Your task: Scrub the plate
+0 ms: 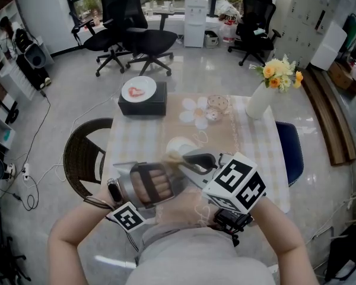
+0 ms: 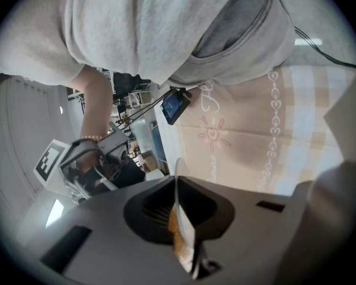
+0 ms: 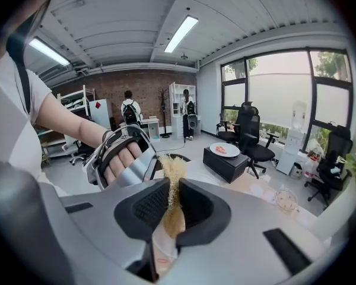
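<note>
My left gripper [image 2: 181, 218] is clamped tight on the edge of a thin white plate [image 1: 179, 145], which I hold over the cloth-covered surface [image 1: 249, 141], close to my body. My right gripper [image 3: 169, 203] is closed on a straw-coloured fibrous scrubber [image 3: 173, 171], whose tuft sticks out past the jaws, just beside the left gripper. At the far left of the surface, a second plate [image 1: 139, 89] with a red smear rests on a black box [image 1: 143, 104]. A white vase [image 1: 260, 100] of yellow flowers stands at the far right.
</note>
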Demonstrator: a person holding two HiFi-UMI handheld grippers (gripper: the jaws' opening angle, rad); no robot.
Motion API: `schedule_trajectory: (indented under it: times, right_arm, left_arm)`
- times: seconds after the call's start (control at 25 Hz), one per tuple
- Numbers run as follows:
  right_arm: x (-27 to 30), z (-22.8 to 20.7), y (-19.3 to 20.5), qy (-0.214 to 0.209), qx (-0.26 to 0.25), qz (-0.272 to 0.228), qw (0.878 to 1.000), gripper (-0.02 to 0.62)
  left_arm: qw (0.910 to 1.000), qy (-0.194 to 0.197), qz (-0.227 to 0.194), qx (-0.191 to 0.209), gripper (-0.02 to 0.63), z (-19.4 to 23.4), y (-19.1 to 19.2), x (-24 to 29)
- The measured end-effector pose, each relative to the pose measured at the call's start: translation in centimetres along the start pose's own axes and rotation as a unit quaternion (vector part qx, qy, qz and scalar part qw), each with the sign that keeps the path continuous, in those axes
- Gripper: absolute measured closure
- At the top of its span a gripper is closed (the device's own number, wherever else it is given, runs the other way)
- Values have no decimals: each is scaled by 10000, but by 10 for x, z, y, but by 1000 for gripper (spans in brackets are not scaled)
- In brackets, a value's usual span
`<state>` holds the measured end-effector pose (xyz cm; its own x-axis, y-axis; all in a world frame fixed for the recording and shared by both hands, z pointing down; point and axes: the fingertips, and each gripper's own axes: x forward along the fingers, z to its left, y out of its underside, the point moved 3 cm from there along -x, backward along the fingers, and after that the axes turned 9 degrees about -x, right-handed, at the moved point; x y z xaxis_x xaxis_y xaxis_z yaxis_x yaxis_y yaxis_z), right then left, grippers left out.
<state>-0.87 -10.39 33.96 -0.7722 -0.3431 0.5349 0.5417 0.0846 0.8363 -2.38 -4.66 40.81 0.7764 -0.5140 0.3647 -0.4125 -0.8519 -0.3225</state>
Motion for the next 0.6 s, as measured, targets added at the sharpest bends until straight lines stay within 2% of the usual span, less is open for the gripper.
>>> schedule_trajectory:
  times: [0.2, 0.6]
  right_arm:
    - [7, -9, -3, -13, -160, 115, 9998, 543]
    - [16, -30, -1, 101, -159, 279, 9994, 543]
  left_arm:
    - [10000, 16, -5, 50, 584, -2, 0, 0]
    - [9999, 30, -77, 116, 584, -1, -6, 0]
